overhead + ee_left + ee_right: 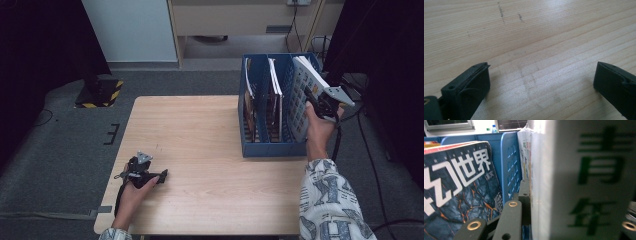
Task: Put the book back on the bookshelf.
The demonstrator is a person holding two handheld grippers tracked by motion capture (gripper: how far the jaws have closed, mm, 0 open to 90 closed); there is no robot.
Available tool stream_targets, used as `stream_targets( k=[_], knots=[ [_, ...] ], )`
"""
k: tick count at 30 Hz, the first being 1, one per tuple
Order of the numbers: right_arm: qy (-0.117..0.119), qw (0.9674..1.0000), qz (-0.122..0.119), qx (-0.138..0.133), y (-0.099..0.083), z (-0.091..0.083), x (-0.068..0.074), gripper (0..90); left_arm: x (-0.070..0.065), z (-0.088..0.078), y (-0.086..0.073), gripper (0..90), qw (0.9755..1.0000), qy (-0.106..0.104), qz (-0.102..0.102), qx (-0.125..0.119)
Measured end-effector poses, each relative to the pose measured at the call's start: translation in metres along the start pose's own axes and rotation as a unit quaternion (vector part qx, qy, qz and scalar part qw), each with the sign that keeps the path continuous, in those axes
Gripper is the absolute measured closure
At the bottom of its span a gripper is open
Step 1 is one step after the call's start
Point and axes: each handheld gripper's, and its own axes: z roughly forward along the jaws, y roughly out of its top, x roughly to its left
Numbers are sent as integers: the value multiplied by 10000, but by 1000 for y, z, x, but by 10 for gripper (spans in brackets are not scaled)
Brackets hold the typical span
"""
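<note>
A blue three-slot file rack (pixel 272 149) stands at the table's right edge. My right gripper (pixel 320 102) is above its rightmost slot, shut on a thick white book (pixel 310 70) that leans tilted in that slot. In the right gripper view the white book (pixel 594 170), with green characters on its spine, sits clamped between the jaws of my right gripper (pixel 577 195), beside a blue divider (pixel 510 162). My left gripper (pixel 162 176) rests on the wooden table (pixel 200 130) near the front left. Its jaws (pixel 541 80) stand wide open over bare wood.
A dark magazine with white characters (pixel 461 182) stands in the neighbouring slot. Further magazines (pixel 275 80) fill the middle and left slots. Grey carpet surrounds the table, with a black stand with yellow-striped base (pixel 100 92) at the back left.
</note>
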Motion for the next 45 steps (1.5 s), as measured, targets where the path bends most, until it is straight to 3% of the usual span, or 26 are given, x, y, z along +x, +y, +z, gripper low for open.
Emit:
stream_targets(
  k=[12, 18, 24, 33, 45],
  knots=[
    [68, 9999, -93, 54, -8, 5, 9, 738, -1, 0, 0, 0, 10000, 22, -12, -1],
    [-35, 9998, -173, 23, -8, 6, 11, 739, -1, 0, 0, 1, 10000, 23, -15, -1],
    [-31, 9999, -97, -33, -11, 9, 10, 739, -1, 0, 1, 0, 10000, 31, -17, 10],
    [-38, 9999, -55, 140, -15, 1, 8, 733, -1, 0, 1, 1, 10000, 38, -16, 8],
    [265, 9995, -133, 94, -10, -3, 11, 718, -1, 0, 1, 1, 10000, 35, -14, 11]
  ],
)
